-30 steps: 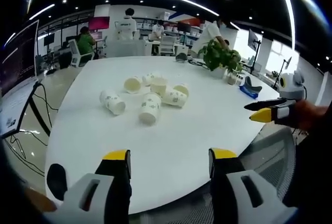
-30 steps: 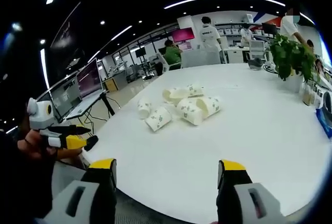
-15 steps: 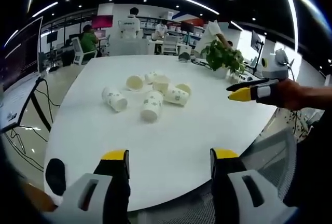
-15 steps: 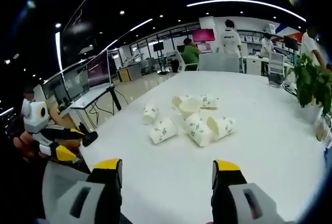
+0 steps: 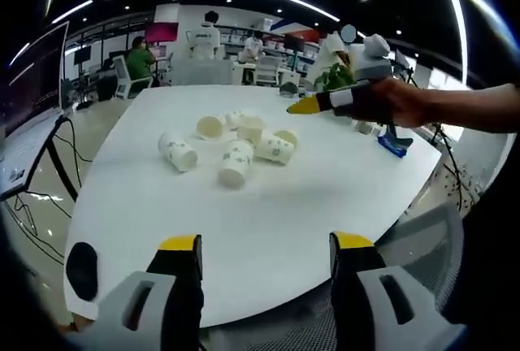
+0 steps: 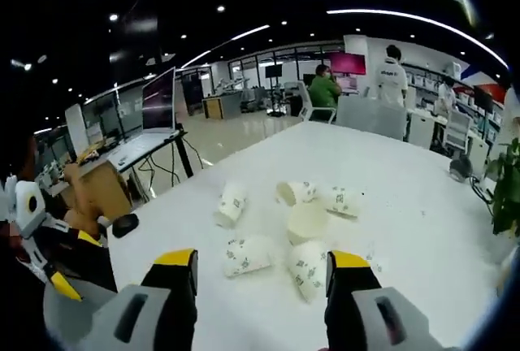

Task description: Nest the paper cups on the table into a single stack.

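**Approach to the scattered cups — nothing gripped yet**

Left gripper view: left claw (image 5: 264,245) hangs over the near edge of the white bench (image 5: 341,180), jaws wide apart, nothing between them. The paper cups (image 5: 236,144) lie in a loose cluster well beyond the jaws, toward the bench's middle; all appear tipped on their sides. One lone cup (image 5: 177,153) lies apart on the left of the cluster; a cup with its mouth toward the camera (image 5: 234,164) lies nearest. The right claw (image 5: 294,108) enters from the right, held in a hand (image 5: 402,103), above the bench just right of the cluster; from this angle I cannot tell its jaw gap. A potted plant (image 5: 333,79) stands beyond the cluster.

Right gripper view: right claw (image 6: 260,263), jaws wide apart and empty, directly above the cluster's near edge. Two cups (image 6: 246,255) (image 6: 309,268) lie just ahead of the jaws; an open-mouthed cup (image 6: 308,223) lies behind them, two more (image 6: 296,192) (image 6: 341,201) farther back, one (image 6: 231,204) off to the left.

Judgement on the step: pick a base cup first. Grip a side-lying cup lightly across its wall near the rim, since paper crushes. Stand it upright, then bring the next cup in bottom first, axes aligned, with the left claw steadying the base.
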Tool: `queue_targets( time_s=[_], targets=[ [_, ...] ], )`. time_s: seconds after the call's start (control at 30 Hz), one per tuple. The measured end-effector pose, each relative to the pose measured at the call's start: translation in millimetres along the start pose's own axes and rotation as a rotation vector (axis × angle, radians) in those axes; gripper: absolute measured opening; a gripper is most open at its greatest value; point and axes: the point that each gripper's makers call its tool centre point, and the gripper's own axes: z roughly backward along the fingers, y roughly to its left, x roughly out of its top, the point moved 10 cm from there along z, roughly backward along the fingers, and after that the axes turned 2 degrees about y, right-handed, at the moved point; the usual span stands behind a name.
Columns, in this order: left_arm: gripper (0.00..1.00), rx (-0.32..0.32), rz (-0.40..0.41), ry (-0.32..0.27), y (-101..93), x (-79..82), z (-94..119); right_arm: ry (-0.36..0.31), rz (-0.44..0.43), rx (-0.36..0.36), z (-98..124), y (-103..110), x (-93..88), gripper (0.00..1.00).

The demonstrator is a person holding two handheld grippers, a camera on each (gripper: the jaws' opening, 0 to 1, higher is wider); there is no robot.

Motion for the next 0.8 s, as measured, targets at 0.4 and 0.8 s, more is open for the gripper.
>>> queue_targets(
  time_s=[0.4,0.8],
  targets=[
    [0.62,0.003,0.015,-0.006,0.0,-1.2,-1,0.052,0.091,0.034,-46,-4,31.4,0.62],
    [0.62,-0.014,0.021,-0.002,-2.4,-0.6,-2,0.079,0.06,0.034,-75,-14,50.5,0.56]
  ],
)
